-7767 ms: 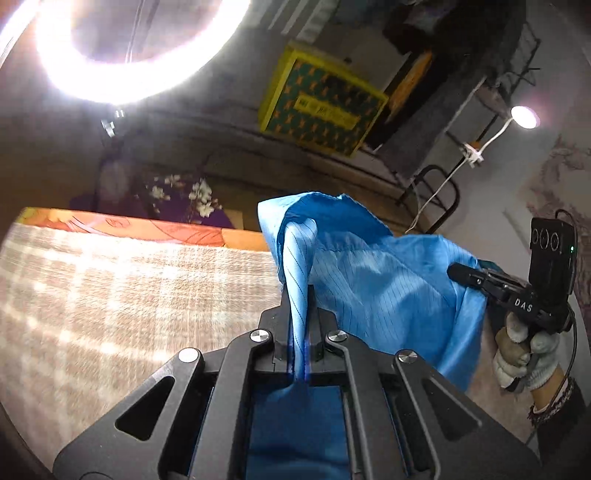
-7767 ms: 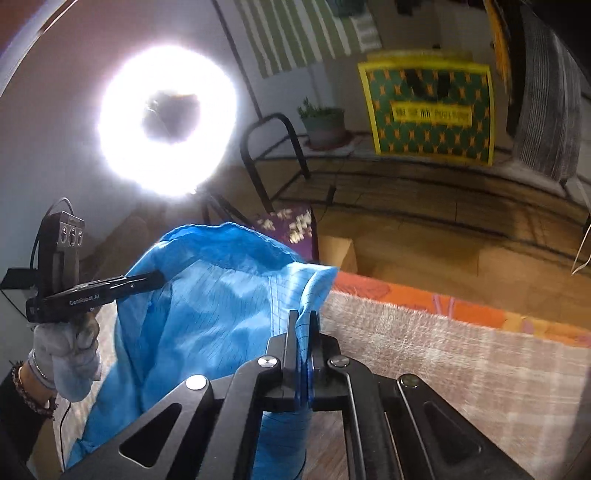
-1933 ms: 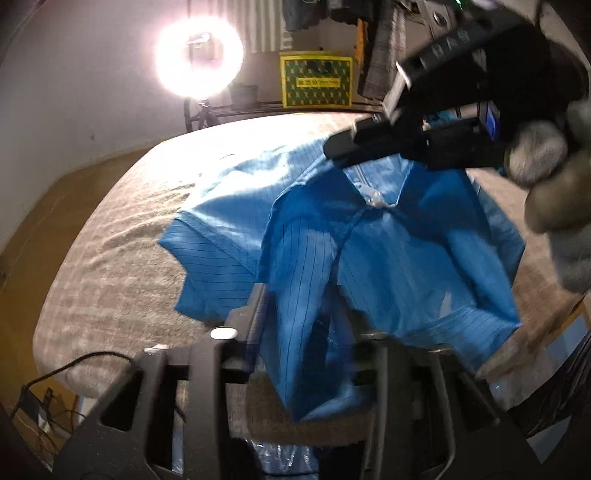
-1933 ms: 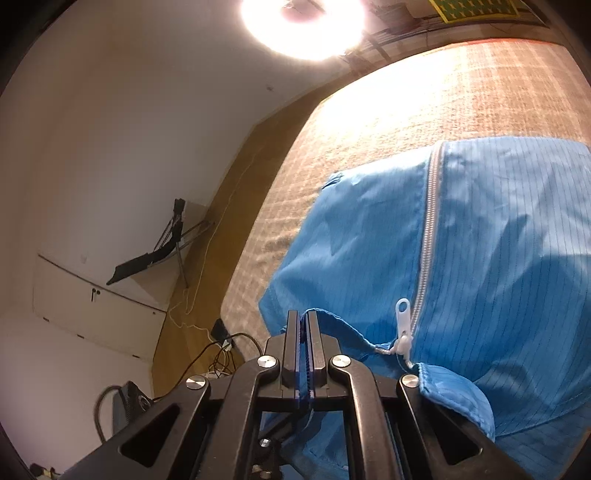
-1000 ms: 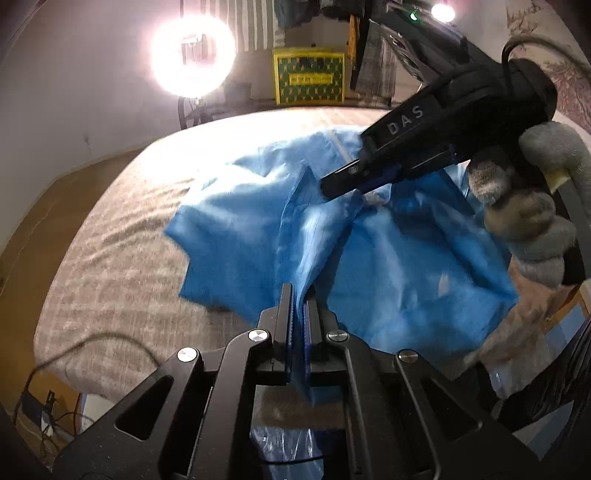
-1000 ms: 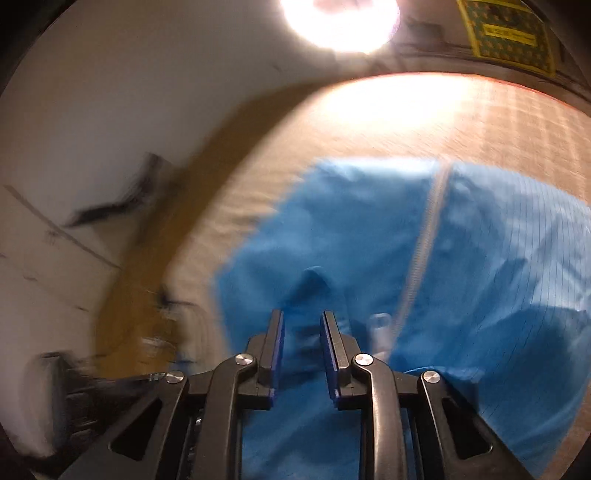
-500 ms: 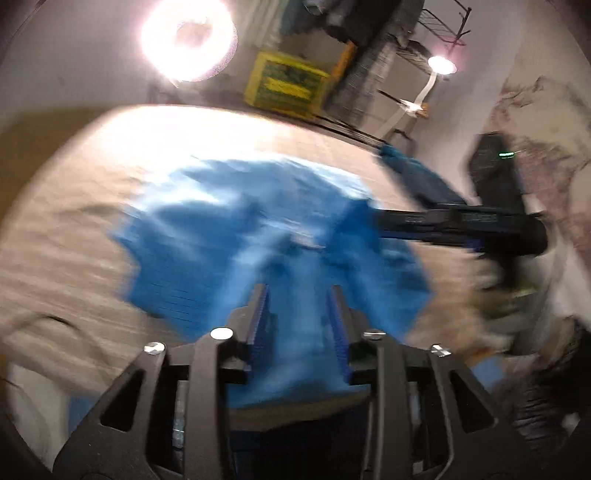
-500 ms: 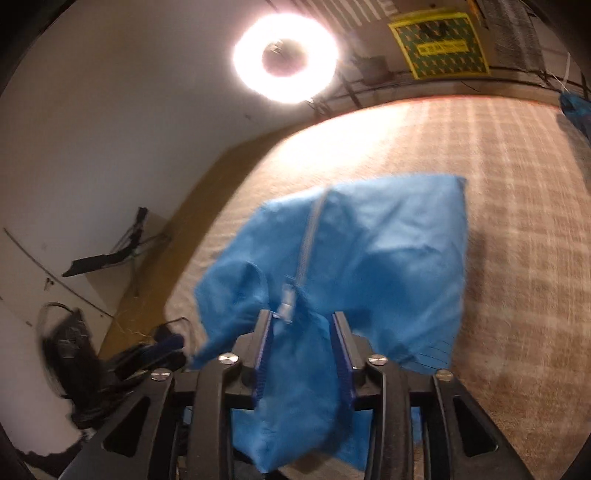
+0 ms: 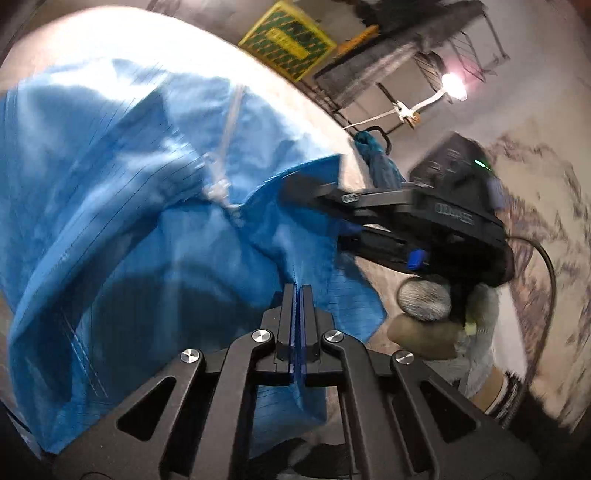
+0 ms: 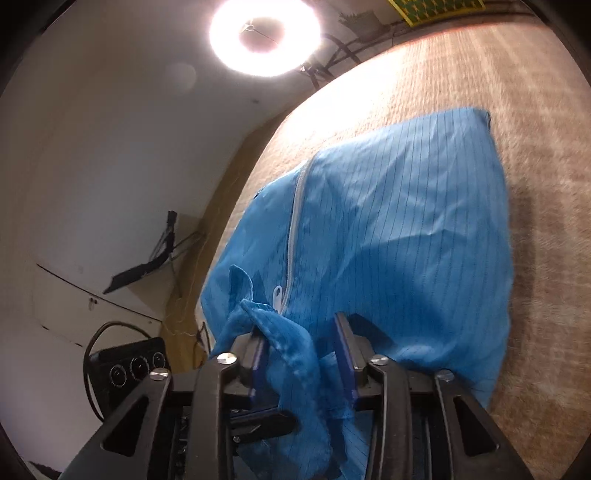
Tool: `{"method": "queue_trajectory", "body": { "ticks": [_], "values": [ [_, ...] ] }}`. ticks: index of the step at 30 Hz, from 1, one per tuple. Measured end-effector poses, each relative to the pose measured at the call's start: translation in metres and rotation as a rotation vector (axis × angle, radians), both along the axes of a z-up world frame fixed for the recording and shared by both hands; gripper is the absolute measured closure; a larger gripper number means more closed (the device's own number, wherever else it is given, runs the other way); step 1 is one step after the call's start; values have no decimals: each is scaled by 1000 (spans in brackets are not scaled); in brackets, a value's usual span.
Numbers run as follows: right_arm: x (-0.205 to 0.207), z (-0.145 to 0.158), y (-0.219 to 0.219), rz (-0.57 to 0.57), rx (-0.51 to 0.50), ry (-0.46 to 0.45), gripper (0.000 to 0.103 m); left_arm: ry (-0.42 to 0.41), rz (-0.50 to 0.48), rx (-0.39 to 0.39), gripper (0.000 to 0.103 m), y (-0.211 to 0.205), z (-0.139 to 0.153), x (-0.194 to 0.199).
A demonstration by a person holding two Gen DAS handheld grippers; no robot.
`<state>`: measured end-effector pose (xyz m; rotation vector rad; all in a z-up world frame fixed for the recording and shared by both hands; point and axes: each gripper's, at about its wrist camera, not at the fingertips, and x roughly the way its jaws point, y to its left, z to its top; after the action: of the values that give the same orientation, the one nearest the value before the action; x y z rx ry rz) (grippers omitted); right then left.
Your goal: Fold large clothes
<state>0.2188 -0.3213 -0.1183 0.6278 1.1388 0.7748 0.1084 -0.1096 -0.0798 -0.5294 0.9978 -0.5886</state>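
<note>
A blue pinstriped garment (image 10: 399,236) w/ a white zipper (image 10: 295,206) is lying spread over a beige woven bed surface (image 10: 535,110), its far edge sitting flat and the near part bunching up toward both grippers. In the left wrist view the left gripper (image 9: 296,295) is showing its jaws pressed fully together, having just been closing, w/ a thin fold of the blue fabric pinched between them and the cloth pulling up in a ridge from that spot. In the right wrist view the right gripper (image 10: 301,332) is showing jaws standing partly apart, having just been closing a bit; a crumpled wad of the garment's edge is sitting in the gap, touching the left pad, but can't tell whether both pads are pressing on it. The zipper pull (image 10: 277,293) is lying just beyond that gripper's tips. From the left view the right gripper (image 9: 295,192) is reaching in from the right side, its tips at the garment's raised edge, held by a gloved hand (image 9: 436,314) w/ a black cable (image 9: 543,266) trailing off it. A ring light (image 10: 264,35) is glowing at the far end of the bed, and a yellow-green patterned box (image 9: 288,40) is sitting behind the bed near a dark rack (image 9: 406,40). A small lamp (image 9: 453,83) is shining at upper right in the left view.
</note>
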Motion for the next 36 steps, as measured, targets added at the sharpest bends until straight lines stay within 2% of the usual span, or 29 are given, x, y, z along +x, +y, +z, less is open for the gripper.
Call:
{"method": "queue_trajectory", "body": {
  "ticks": [3,6,10,14,17,19,20,21,23,24,25,26,28,29,31,32,36],
  "values": [
    [-1,-10,-2,32,128,73,93,-69,-27,53,103,-4,10,-11],
    [-5,-19,-10,48,301,145,97,-86,-43,91,103,-4,6,-16],
    [-3,-33,-11,37,368,212,97,-68,-44,107,103,-2,-6,-19],
    [7,-44,-13,-41,327,232,96,-90,-49,137,103,-7,-3,-17],
    [10,-20,-19,-96,82,98,97,-104,-61,139,103,-9,0,-20],
    [8,-2,-19,-102,-34,26,96,-93,-72,156,103,-10,2,-22],
    [5,9,-18,-106,-85,-21,95,-71,-80,152,103,-9,4,-22],
    [2,21,-19,-112,-124,-63,88,-51,-86,146,103,-6,6,-21],
    [-10,40,-24,-126,-126,-119,82,-69,-70,143,98,8,20,-25],
    [-16,49,-27,-129,-114,-140,77,-92,-51,150,88,18,28,-27],
    [-22,57,-29,-134,-114,-159,74,-112,-26,157,73,33,38,-29],
    [-31,67,-32,-145,-133,-191,68,-125,-4,167,68,46,45,-30],
    [-48,80,-38,-158,-178,-237,61,-151,56,217,65,79,60,-30],
    [-55,83,-44,-166,-196,-243,56,-156,80,245,65,94,63,-28],
    [-67,81,-54,-185,-208,-207,46,-150,142,318,54,129,66,-18],
    [-73,78,-57,-190,-203,-175,45,-133,167,329,52,144,63,-13],
    [-83,47,-70,-211,-165,-30,45,48,224,214,49,192,32,25]
  ]
}}
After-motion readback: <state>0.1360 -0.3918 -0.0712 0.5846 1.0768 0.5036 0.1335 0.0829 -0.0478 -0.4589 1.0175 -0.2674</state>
